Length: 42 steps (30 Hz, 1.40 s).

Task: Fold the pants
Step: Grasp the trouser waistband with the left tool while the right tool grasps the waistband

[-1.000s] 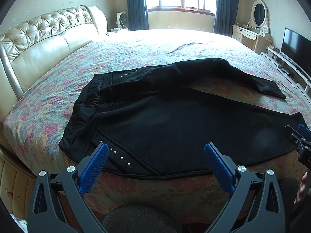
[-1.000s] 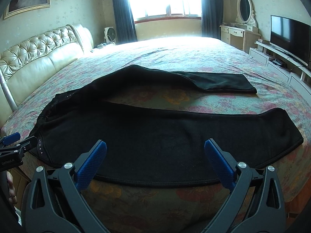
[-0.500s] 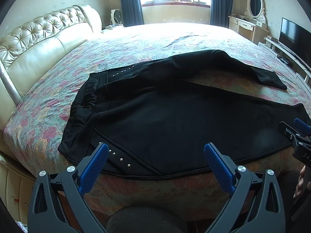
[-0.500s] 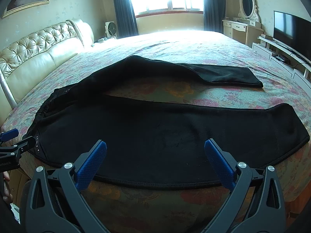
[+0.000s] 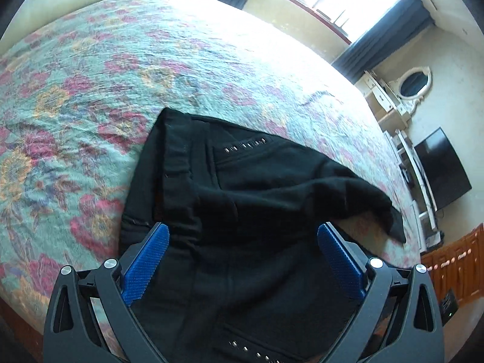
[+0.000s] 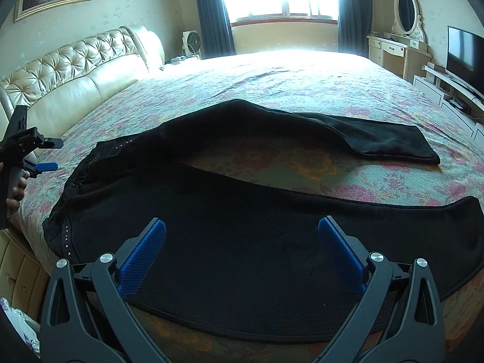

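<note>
Black pants point(image 6: 242, 233) lying spread on the bed point(image 6: 302, 72).
Left hand-held gripper point(image 5: 242, 236) is hovering released over the waistband; right hand-held gripper point(image 6: 242, 230) is gaping above the near leg.

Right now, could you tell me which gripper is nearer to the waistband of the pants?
Left. The left gripper hovers open over the waistband end of the pants; the right gripper is open over the near leg, farther along.
</note>
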### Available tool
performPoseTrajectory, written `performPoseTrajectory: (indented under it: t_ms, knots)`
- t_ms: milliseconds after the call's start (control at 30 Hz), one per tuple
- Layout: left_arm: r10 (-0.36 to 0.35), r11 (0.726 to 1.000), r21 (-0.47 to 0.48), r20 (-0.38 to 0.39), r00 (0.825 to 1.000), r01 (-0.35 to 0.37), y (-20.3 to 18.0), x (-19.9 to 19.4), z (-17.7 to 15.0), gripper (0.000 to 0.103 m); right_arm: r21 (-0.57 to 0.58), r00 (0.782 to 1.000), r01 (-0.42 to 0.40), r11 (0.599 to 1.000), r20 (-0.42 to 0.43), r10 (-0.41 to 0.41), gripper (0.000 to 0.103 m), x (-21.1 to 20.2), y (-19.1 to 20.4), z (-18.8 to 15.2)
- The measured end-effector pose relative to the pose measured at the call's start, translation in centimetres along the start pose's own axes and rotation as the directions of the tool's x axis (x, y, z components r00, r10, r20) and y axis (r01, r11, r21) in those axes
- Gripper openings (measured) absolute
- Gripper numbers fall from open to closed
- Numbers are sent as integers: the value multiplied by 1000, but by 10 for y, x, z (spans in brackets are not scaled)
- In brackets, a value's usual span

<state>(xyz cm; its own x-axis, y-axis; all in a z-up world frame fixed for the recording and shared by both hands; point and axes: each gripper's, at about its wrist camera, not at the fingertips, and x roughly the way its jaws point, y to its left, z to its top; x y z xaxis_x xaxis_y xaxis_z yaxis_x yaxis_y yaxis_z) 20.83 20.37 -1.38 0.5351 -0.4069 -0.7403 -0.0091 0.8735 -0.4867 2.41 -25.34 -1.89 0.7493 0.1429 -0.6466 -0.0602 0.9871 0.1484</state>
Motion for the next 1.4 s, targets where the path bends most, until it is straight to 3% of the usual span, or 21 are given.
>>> performPoseTrajectory:
  t_ms: [133, 267, 400, 500, 567, 733, 867, 900, 933, 967, 1000, 1100, 1167, 1200, 1233, 1300, 1400]
  knots:
    - [38, 998, -41, 5, 999, -38, 45, 34, 48, 98, 2, 999, -42, 999, -29, 42, 101, 16, 13, 4]
    - [27, 997, -69, -63, 998, -31, 73, 74, 76, 98, -23, 996, -66, 998, -54, 65, 101, 27, 24, 5]
    - [-98, 994, -57, -98, 990, 93, 72, 103, 83, 98, -31, 994, -76, 997, -80, 73, 101, 39, 28, 5]
    - [-231, 973, -40, -120, 965, 228, 60, 113, 85, 98, -27, 992, -79, 996, -103, 76, 101, 49, 27, 4]
    - [-210, 977, -59, -174, 962, 203, 61, 128, 85, 98, -23, 989, -88, 996, -118, 84, 101, 54, 26, 5]
    - [-240, 971, -69, -194, 951, 230, 66, 130, 89, 98, -22, 982, -134, 991, -135, 130, 101, 64, 26, 17]
    - [-215, 971, -139, -145, 966, 195, 69, 126, 94, 97, -28, 950, -278, 960, -158, 270, 101, 78, 28, 51]
    - [-175, 981, -107, -140, 975, 160, 65, 126, 93, 85, -24, 937, -320, 947, -159, 312, 101, 82, 27, 66]
    - [-81, 996, -38, -140, 987, 77, 56, 129, 93, 68, -29, 927, -351, 936, -154, 343, 101, 85, 26, 84]
    - [65, 997, 51, -141, 988, -58, 48, 132, 92, 30, -42, 917, -383, 923, -139, 375, 101, 88, 23, 107]
    - [113, 991, 93, -136, 984, -101, 45, 133, 91, 25, -71, 912, -401, 913, -123, 391, 101, 94, 21, 131]
    - [89, 993, 88, -139, 986, -77, 49, 132, 93, 20, -229, 934, -355, 907, -132, 332, 101, 126, 21, 200]
    - [59, 997, 65, -145, 988, -50, 53, 133, 94, 13, -373, 959, -274, 887, -178, 222, 101, 169, 25, 235]
    - [44, 998, 51, -147, 988, -37, 55, 134, 94, 10, -424, 958, -252, 870, -237, 162, 100, 196, 26, 244]
    - [37, 999, 44, -148, 988, -31, 56, 136, 96, 9, -452, 943, -259, 853, -308, 123, 89, 223, 28, 249]
    - [43, 998, 57, -149, 988, -35, 55, 138, 97, 9, -472, 888, -293, 832, -456, 54, 63, 275, 27, 248]
    - [29, 999, 45, -154, 988, -23, 55, 143, 100, 9, -545, 840, -326, 773, -541, -28, 63, 315, 31, 228]
